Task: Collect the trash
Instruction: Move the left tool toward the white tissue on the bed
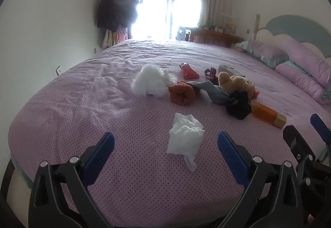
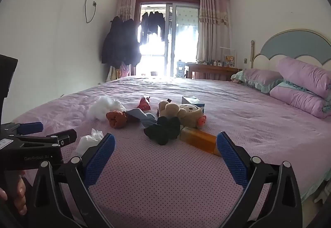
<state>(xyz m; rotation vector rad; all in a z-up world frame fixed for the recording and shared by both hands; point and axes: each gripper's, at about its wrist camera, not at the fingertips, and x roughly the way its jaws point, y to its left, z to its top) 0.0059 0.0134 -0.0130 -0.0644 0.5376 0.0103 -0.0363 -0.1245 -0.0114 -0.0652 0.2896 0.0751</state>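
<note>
A crumpled white tissue (image 1: pixel 185 138) lies on the pink dotted bed sheet (image 1: pixel 134 176), just ahead of my left gripper (image 1: pixel 165 145), which is open and empty with the tissue between and slightly beyond its blue pads. The tissue also shows in the right wrist view (image 2: pixel 89 140). A red snack wrapper (image 1: pixel 188 71) lies farther back; it shows in the right view too (image 2: pixel 144 103). An orange box (image 2: pixel 198 140) lies in front of my right gripper (image 2: pixel 165 145), which is open and empty. The left gripper (image 2: pixel 31 135) shows at the left of the right view.
A white fluffy item (image 1: pixel 149 82), a rust knit roll (image 1: pixel 182 93), grey and black socks (image 1: pixel 238 105), a teddy bear (image 2: pixel 182 113) and a small box (image 2: pixel 193 101) lie mid-bed. Pillows (image 2: pixel 300 91) and the headboard are at right. A balcony door is beyond.
</note>
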